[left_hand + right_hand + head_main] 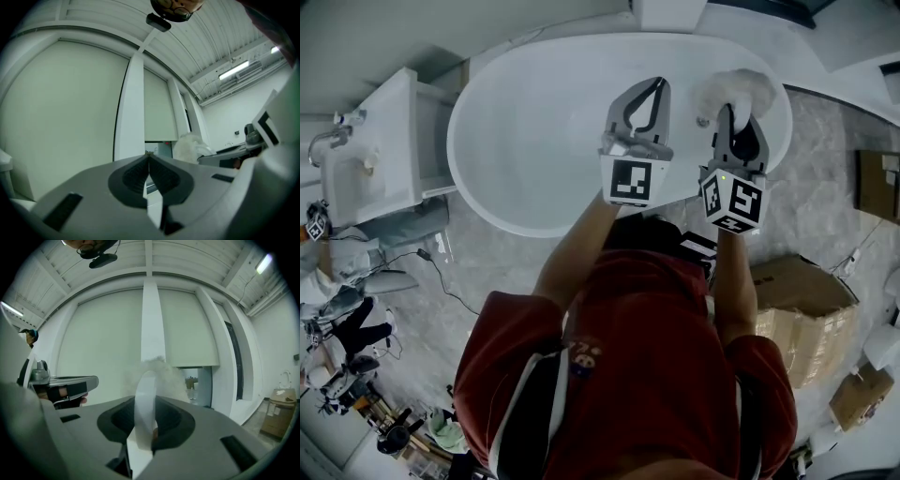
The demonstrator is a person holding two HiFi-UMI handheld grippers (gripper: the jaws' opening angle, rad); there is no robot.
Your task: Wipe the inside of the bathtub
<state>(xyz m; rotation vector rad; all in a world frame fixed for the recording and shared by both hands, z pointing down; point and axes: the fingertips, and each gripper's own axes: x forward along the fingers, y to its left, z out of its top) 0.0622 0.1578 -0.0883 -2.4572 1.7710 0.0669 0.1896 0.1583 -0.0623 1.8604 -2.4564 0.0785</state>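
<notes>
The white oval bathtub (pixel 492 202) fills the top of the head view. My right gripper (pixel 729 116) is held over its right end, shut on the white handle (pixel 144 411) of a fluffy white duster (pixel 736 91). The duster's fluffy head (pixel 158 373) stands just beyond the jaws. My left gripper (pixel 656 87) hovers beside it, over the tub's middle, its jaws shut with nothing between them (pixel 149 158). The duster (pixel 191 145) shows to its right in the left gripper view. Both gripper views look at pale walls and ceiling, not into the tub.
A white washbasin unit (pixel 370 164) with a tap (pixel 336 139) stands left of the tub. Cardboard boxes (pixel 802 314) sit on the marble floor at the right, a cable (pixel 441 272) trails at the left, and clutter lies at the bottom left. A white column (pixel 130 108) rises ahead.
</notes>
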